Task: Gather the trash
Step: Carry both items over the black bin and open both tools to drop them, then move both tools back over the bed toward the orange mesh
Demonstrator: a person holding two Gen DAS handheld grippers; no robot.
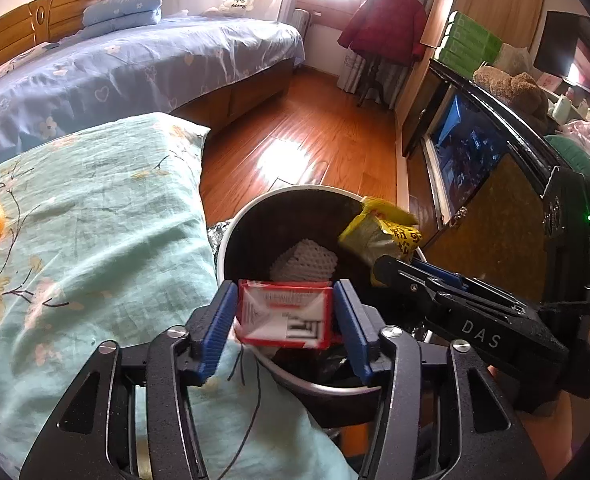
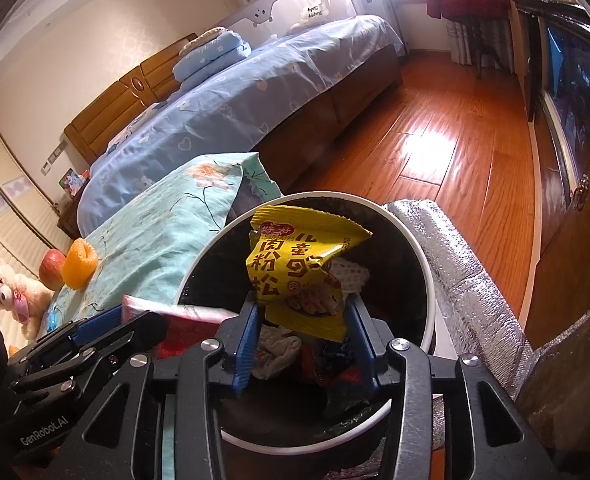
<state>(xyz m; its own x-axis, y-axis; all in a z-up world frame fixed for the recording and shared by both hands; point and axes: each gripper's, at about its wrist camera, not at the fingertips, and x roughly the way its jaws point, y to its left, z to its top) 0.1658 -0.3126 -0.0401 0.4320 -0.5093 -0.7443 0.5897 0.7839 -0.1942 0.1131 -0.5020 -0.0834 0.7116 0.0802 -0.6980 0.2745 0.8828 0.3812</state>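
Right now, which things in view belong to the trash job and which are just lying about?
Job:
- red-and-white box, between the left gripper pads
- yellow snack wrapper, at the right gripper
- bin, trash already inside

Lying about:
- apple
- orange foam net
- plush toy
- floral pillow

- A bed (image 1: pixel 143 60) with a blue flowered sheet stands along the far wall, folded blue quilts (image 1: pixel 125 10) stacked at its wooden headboard (image 2: pixel 127 100).
- A teal floral pillow (image 1: pixel 87 216) lies in the foreground.
- An apple (image 2: pixel 52 269) and an orange foam net (image 2: pixel 79 263) sit side by side on its far end.
- A white plush toy (image 2: pixel 17 290) rests beyond them.
- A red coat (image 1: pixel 387 24) hangs near the bright window.
- The wooden floor (image 1: pixel 315 136) glares with sunlight.
- Green boxes (image 1: pixel 469 42) top the dark cabinet (image 1: pixel 507 208).
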